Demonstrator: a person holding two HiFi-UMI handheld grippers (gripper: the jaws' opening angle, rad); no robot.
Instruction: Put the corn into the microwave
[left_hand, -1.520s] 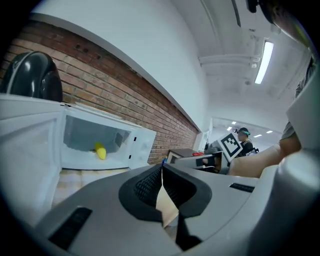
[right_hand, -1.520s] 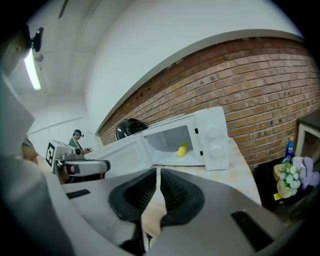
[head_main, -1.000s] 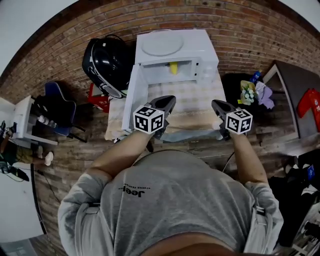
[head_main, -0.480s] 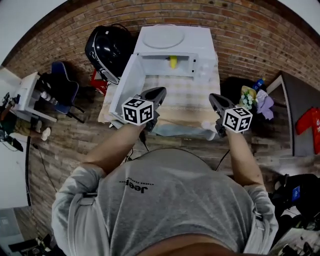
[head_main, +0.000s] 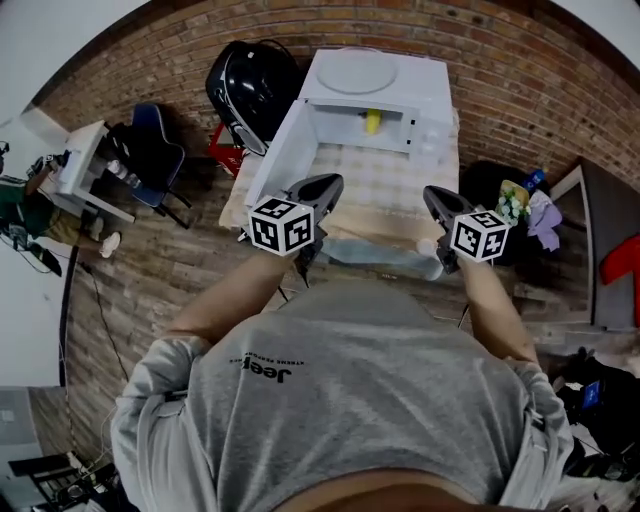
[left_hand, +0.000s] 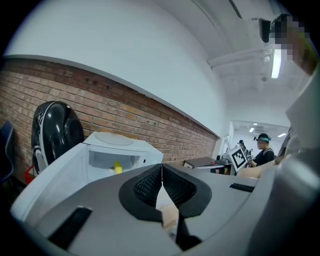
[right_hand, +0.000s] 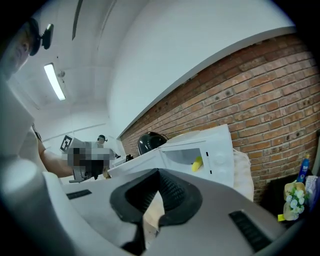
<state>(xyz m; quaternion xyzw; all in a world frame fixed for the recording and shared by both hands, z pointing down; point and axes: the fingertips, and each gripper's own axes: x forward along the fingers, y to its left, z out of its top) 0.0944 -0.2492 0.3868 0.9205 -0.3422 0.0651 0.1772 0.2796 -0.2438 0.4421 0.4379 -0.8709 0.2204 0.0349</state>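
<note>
I am looking down at the white box-shaped microwave (head_main: 410, 85), which is standing at the back of a table with a pale checked cloth (head_main: 375, 190), against a red brick wall (head_main: 520, 60). Its white door (head_main: 278, 160) is hanging wide open to the left. The yellow corn cob (head_main: 372, 122) is lying inside the cavity, near the middle of the opening. A round white plate (head_main: 352, 72) is sitting on top of the microwave.

I am holding the left gripper (head_main: 325, 183) in front of the microwave, near the open door's free edge, its jaws pressed together with nothing between them. The right gripper (head_main: 432, 197) is hovering in front of the microwave's right side, likewise closed tight and empty. Both are well apart from the corn, with bare cloth lying between them and the opening.

Left of the microwave a glossy black rounded case (head_main: 250, 80) is standing by the wall, with a red object (head_main: 226, 155) just beside it and a blue chair (head_main: 155, 150) farther left. Right of the microwave a small bunch of flowers (head_main: 512, 200) is resting on a dark surface.
</note>
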